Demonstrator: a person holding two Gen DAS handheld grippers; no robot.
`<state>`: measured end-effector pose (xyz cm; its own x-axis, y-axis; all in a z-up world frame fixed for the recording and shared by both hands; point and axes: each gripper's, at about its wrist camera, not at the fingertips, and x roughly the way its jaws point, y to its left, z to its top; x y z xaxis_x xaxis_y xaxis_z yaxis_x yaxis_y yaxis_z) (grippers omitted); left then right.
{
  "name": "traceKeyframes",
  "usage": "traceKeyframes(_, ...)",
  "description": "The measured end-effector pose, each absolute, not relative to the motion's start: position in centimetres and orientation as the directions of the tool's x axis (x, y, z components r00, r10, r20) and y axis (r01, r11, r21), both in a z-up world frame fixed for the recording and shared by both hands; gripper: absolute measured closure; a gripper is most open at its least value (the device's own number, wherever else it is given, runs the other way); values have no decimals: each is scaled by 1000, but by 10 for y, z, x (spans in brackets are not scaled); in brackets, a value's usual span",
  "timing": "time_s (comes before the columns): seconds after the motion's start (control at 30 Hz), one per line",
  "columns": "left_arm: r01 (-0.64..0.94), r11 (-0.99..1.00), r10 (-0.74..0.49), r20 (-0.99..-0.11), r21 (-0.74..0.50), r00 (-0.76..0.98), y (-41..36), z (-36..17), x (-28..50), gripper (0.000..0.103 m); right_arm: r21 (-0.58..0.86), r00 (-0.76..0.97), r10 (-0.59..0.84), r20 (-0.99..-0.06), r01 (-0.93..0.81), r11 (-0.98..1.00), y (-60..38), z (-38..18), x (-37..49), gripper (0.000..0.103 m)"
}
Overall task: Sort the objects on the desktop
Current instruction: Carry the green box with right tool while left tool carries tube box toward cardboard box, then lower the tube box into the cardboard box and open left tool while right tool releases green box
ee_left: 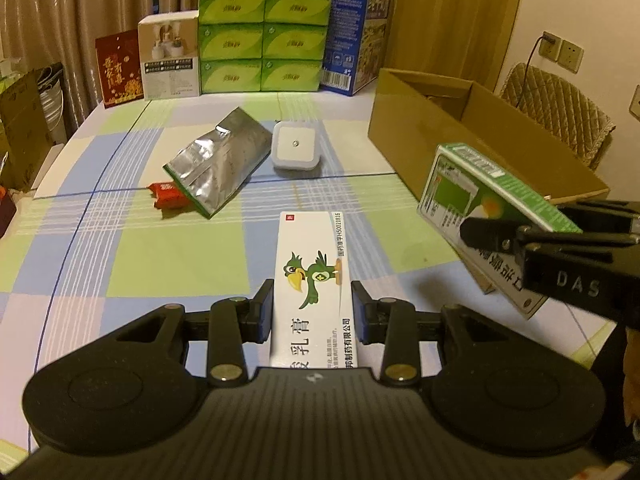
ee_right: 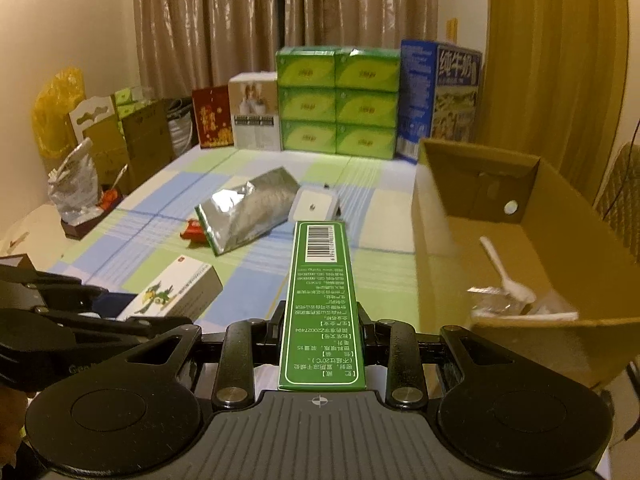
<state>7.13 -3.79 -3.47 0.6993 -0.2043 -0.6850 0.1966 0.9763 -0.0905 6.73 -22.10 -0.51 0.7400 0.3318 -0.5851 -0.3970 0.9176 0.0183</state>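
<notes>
My left gripper (ee_left: 313, 307) is shut on a long white medicine box with a green parrot (ee_left: 314, 280), held flat just above the checked tablecloth. The same box (ee_right: 176, 292) shows at the lower left of the right wrist view. My right gripper (ee_right: 322, 330) is shut on a green medicine box (ee_right: 322, 304), barcode end pointing forward, held in the air. From the left wrist view that green box (ee_left: 480, 216) hangs tilted beside an open cardboard box (ee_left: 472, 140). A silver foil pouch (ee_left: 222, 162), a red packet (ee_left: 166, 194) and a white square device (ee_left: 295, 146) lie mid-table.
The cardboard box (ee_right: 440, 248) on the right holds a white plastic spoon (ee_right: 506, 276) and wrappers. Green tissue packs (ee_left: 262, 38), a blue carton (ee_left: 354, 36), a white box (ee_left: 170, 58) and a red card (ee_left: 120, 68) line the far edge. Bags and boxes (ee_right: 116, 140) stand left of the table.
</notes>
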Motion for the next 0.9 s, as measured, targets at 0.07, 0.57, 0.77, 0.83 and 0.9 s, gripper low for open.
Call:
traceKeyframes(0.07, 201, 976, -206, -680, -88, 704, -44, -29, 69, 70, 26, 747, 332, -576, -390, 920, -229, 3, 65, 76)
traceKeyframes(0.57, 286, 953, -286, -624, -103, 727, -105, 21, 66, 70, 13, 825, 260, -502, -293, 956, -297, 56, 59, 76)
traceKeyframes(0.77, 335, 936, -328, -611, -107, 721, -139, 34, 74, 70, 11, 848, 201, -490, -224, 975, -334, 67, 66, 76)
traceKeyframes(0.83, 352, 930, -342, -608, -108, 717, -149, 38, 77, 70, 7, 852, 184, -490, -208, 978, -345, 69, 69, 76)
traceKeyframes(0.9, 368, 924, -354, -605, -106, 713, -160, 41, 81, 70, 3, 855, 169, -490, -193, 981, -355, 70, 73, 76)
